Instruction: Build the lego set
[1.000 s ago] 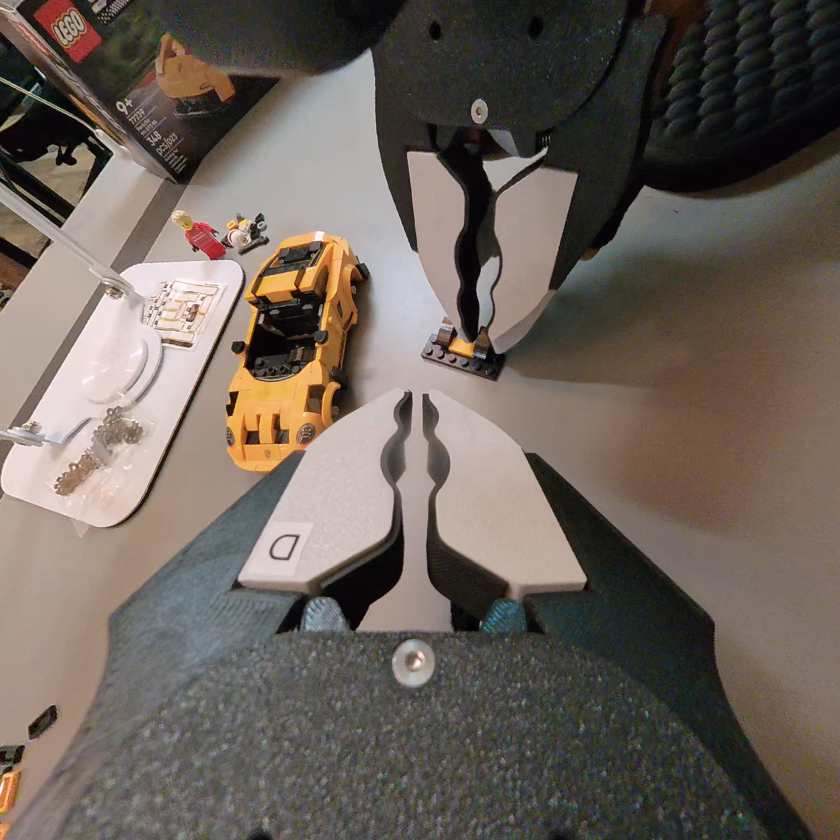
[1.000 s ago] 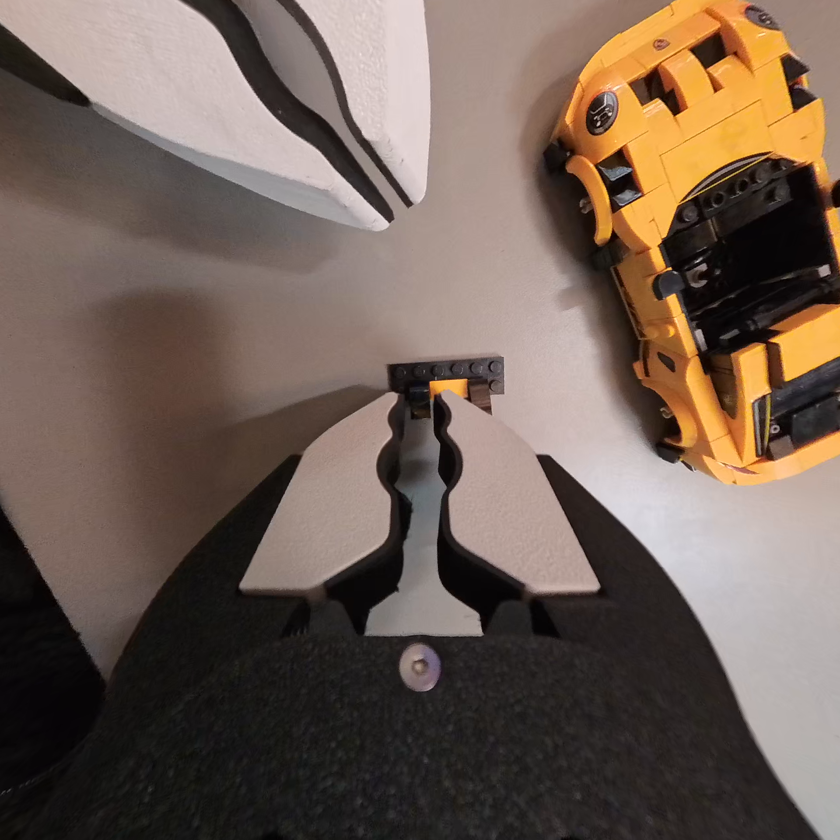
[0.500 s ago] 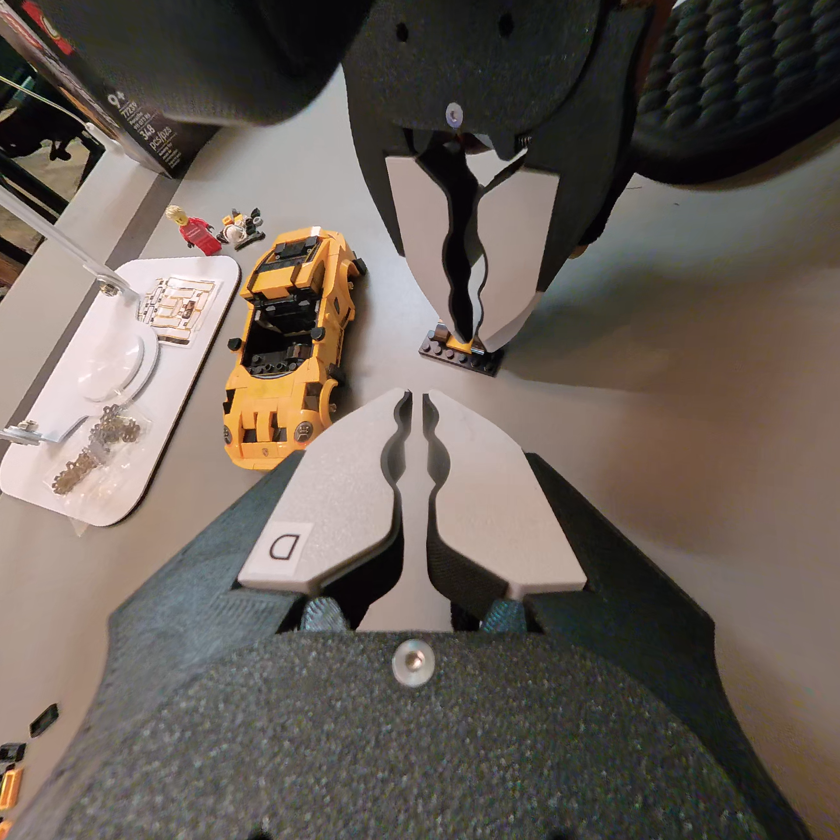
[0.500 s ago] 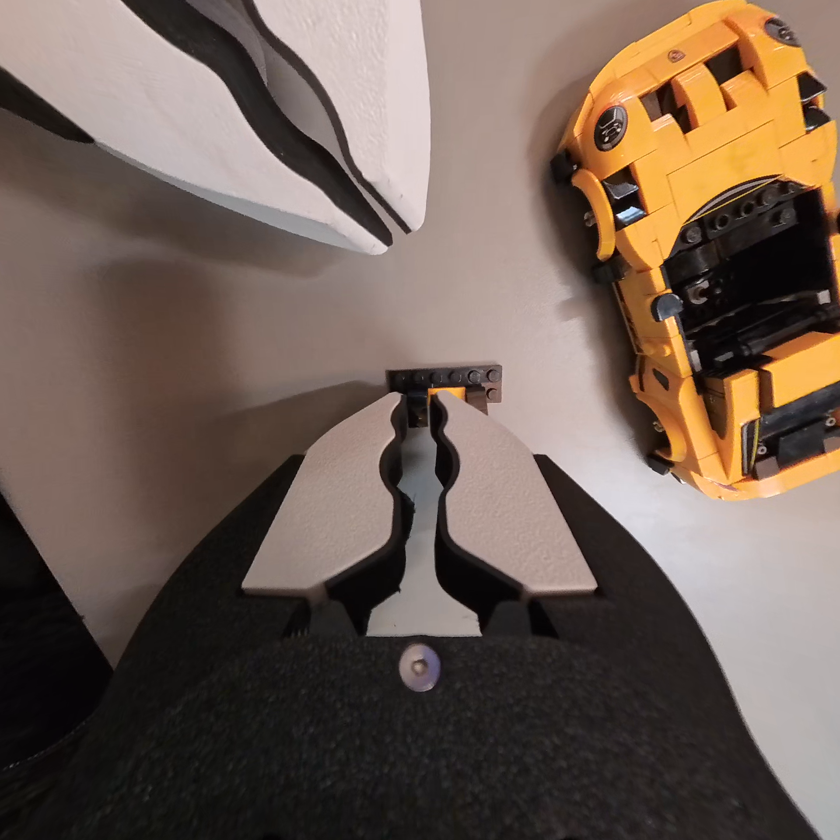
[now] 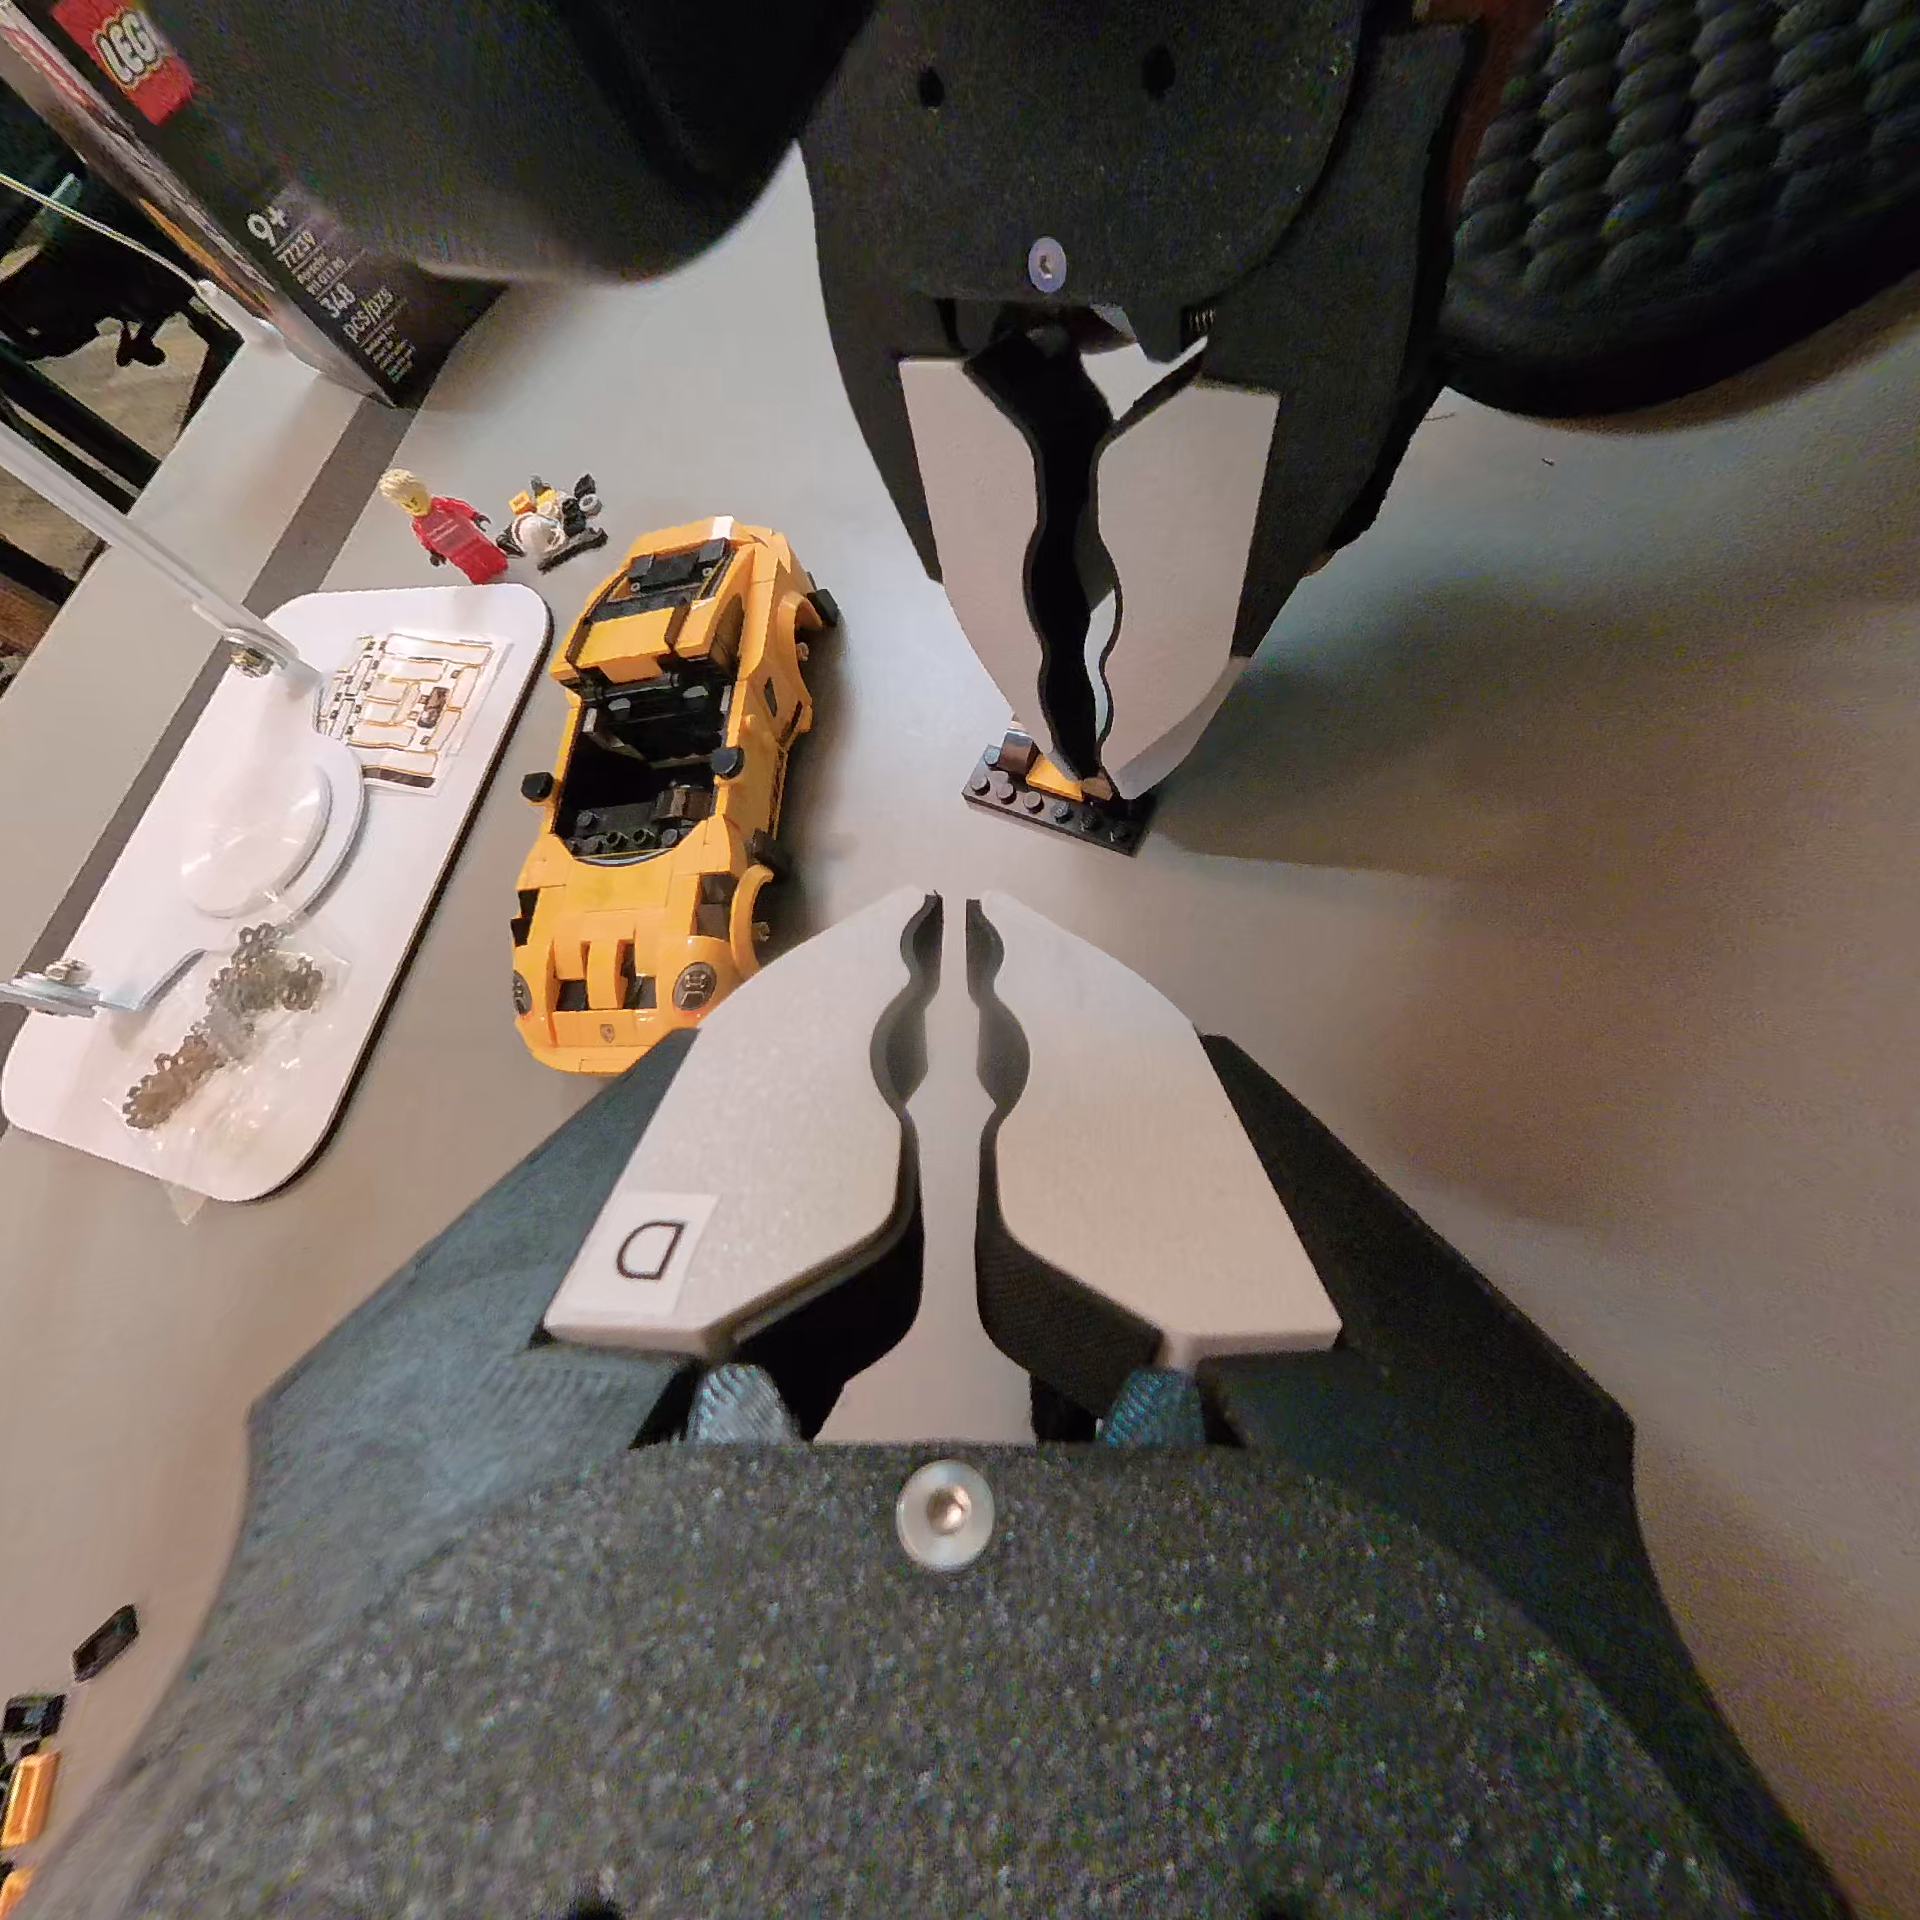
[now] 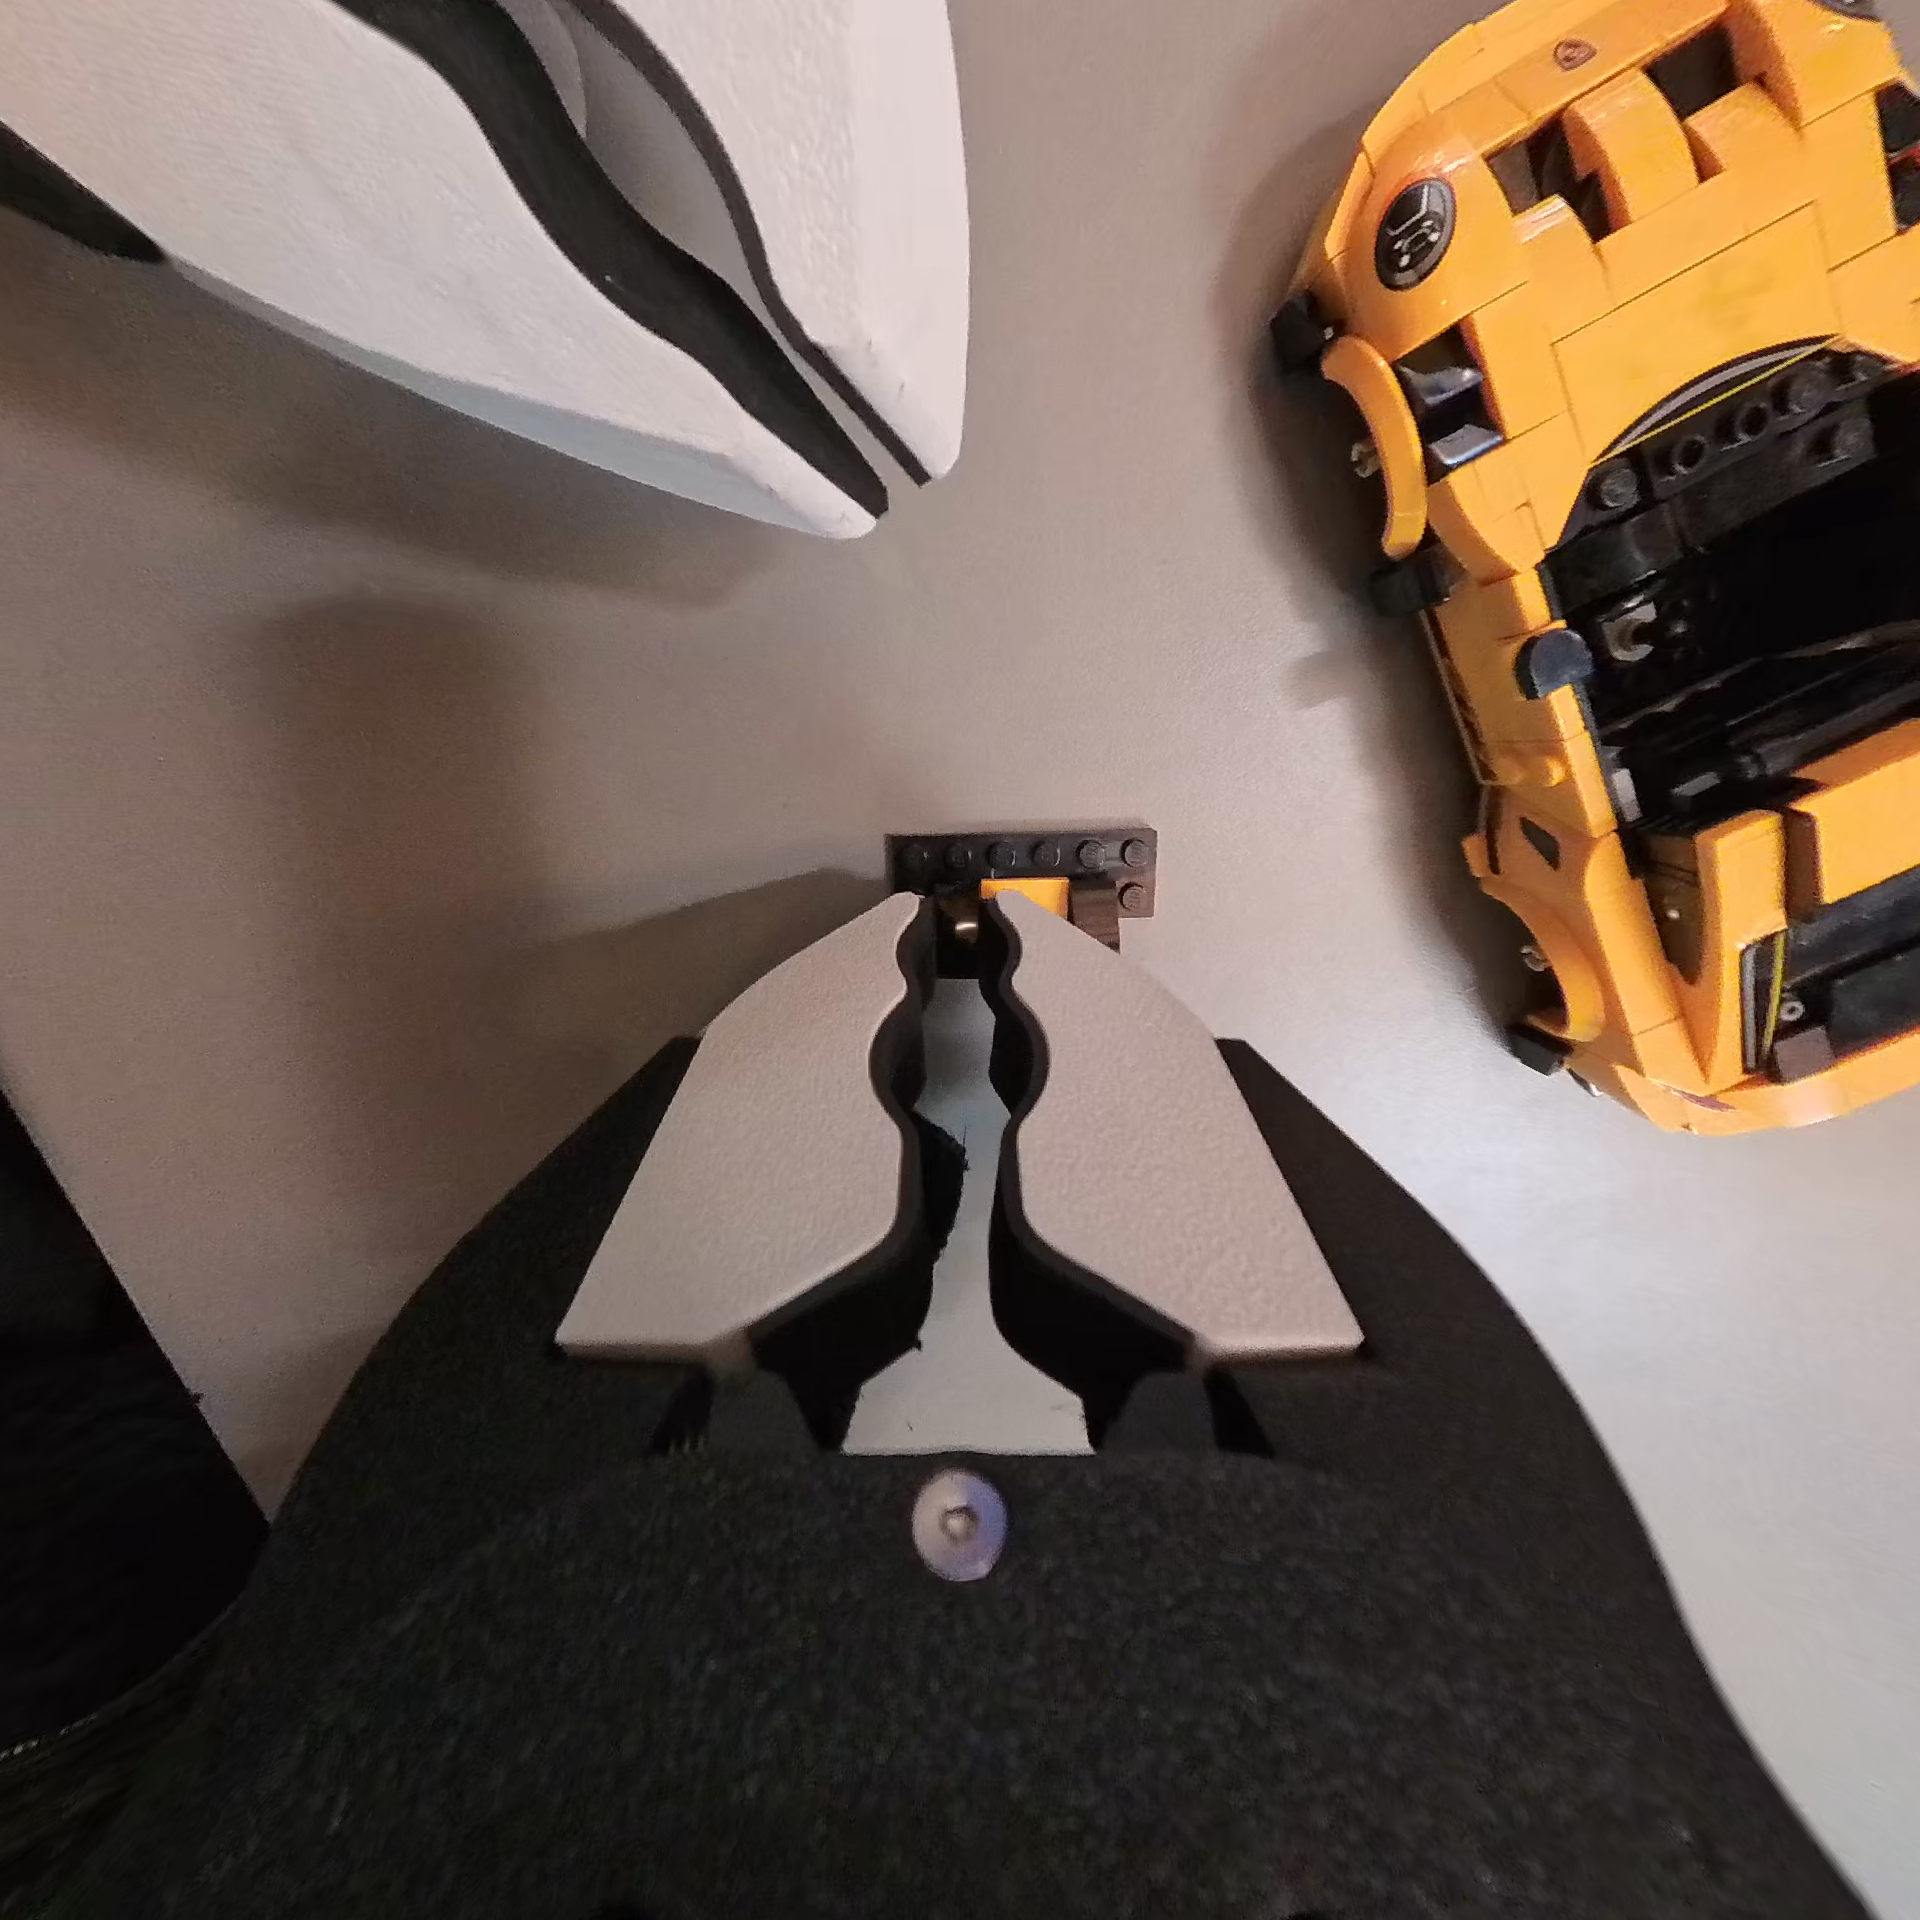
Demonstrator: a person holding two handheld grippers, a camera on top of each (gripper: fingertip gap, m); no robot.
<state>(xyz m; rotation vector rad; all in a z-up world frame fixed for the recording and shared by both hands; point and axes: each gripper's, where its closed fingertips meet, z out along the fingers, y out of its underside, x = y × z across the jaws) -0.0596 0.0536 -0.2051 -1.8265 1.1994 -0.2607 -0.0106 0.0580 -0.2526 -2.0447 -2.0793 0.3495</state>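
The right gripper (image 6: pixel 956 914) points its tips down at a small black plate (image 6: pixel 1023 858) lying flat on the grey table (image 6: pixel 520 748). Its jaws stand nearly together, a thin gap between them, and a small dark piece with a brassy glint (image 6: pixel 961 928) sits right in that gap at the plate's near edge. It looks pinched, though the fingertips hide the contact itself. Just to the right of the tips an orange tile (image 6: pixel 1023 894) sits on the plate, with a dark brown piece (image 6: pixel 1096 914) beside it.

Over in the left wrist view, the left gripper (image 5: pixel 953 906) hovers above the table with nothing between its jaws, which are drawn almost closed, only a narrow slit showing. The plate (image 5: pixel 1060 816) lies just ahead of those tips and a little to the right, with the other gripper (image 5: pixel 1081 764) coming down onto it from the far side.

The yellow car (image 5: pixel 665 800) rests on the table to the left of the left jaws, roof open, nose toward the camera. Farther left lies a white tray (image 5: pixel 457 790) with a clear bag of small grey parts (image 5: pixel 223 1023) and a sticker sheet (image 5: pixel 410 696). Beyond the car stand a red minifigure (image 5: pixel 442 525) and a little cluster of dark parts (image 5: pixel 551 525), and the set's box (image 5: pixel 312 270) sits at the far left corner.
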